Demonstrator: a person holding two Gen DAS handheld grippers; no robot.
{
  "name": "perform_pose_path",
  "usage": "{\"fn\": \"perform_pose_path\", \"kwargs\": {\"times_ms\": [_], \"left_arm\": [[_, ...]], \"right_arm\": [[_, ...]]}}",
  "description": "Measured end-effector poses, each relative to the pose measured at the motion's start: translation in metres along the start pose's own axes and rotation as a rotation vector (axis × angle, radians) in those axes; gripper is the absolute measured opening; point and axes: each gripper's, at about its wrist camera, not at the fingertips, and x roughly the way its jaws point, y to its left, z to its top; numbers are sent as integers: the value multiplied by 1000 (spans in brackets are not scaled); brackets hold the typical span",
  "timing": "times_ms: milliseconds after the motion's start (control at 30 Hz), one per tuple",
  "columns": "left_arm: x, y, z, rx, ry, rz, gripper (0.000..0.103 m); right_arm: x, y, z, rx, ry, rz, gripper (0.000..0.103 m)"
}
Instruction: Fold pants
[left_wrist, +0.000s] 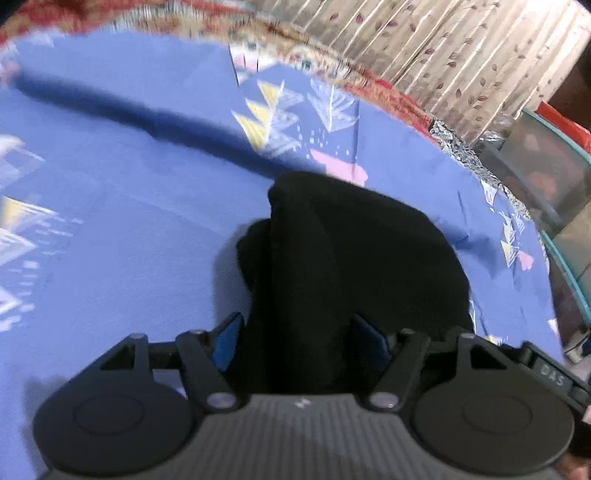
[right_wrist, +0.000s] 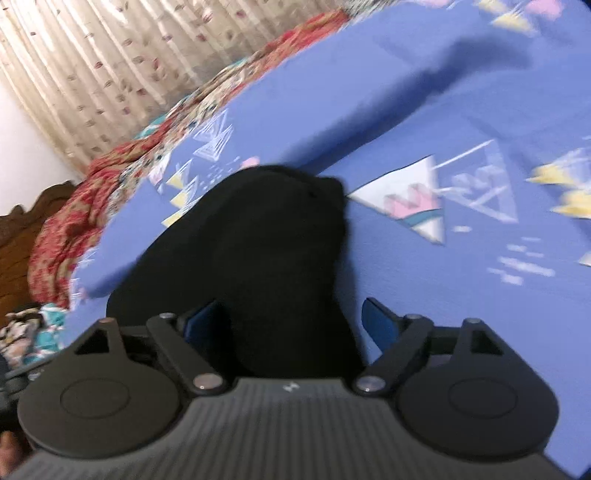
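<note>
With pants (left_wrist: 351, 258) bunched between both spread claws, left (left_wrist: 295, 332) and right (right_wrist: 291, 321), grip unclear, mid-fold, they next need laying flat on the sheet (left_wrist: 129, 240).

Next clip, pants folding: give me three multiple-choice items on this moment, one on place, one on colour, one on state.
1. Where do the pants lie?
A. on the blue patterned bedsheet
B. on a wooden floor
C. in a basket

2. What colour are the pants?
A. white
B. black
C. red

3. How do the left tongs and right tongs stand?
A. both spread wide, cloth between the fingers
B. both away from the cloth
C. one out of view

Key: 1 A, blue sheet surrounds the cloth; 2 B, cloth is black in both views; 3 A, blue pads flank the cloth with gaps.
</note>
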Motion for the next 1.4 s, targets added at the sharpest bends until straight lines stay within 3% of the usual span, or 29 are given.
{"fn": "perform_pose_path", "kwargs": {"times_ms": [67, 300, 633, 767, 1033, 1400], "left_arm": [[-26, -5, -12, 26, -18, 18, 73], [-99, -19, -75, 93, -6, 89, 78], [-174, -29, -131, 140, -37, 211, 102], [-197, -34, -137, 153, -71, 254, 103], [-223, -46, -144, 195, -131, 320, 103], [-213, -62, -158, 237, -42, 393, 103]], "right_arm": [[-32, -3, -17, -13, 9, -28, 88], [-114, -6, -87, -64, 82, -67, 90], [-149, 26, -130, -38, 181, -27, 90], [-157, 41, -139, -53, 204, 0, 90], [-176, 60, -152, -73, 185, -1, 91], [-187, 57, -163, -53, 188, -17, 91]]}}
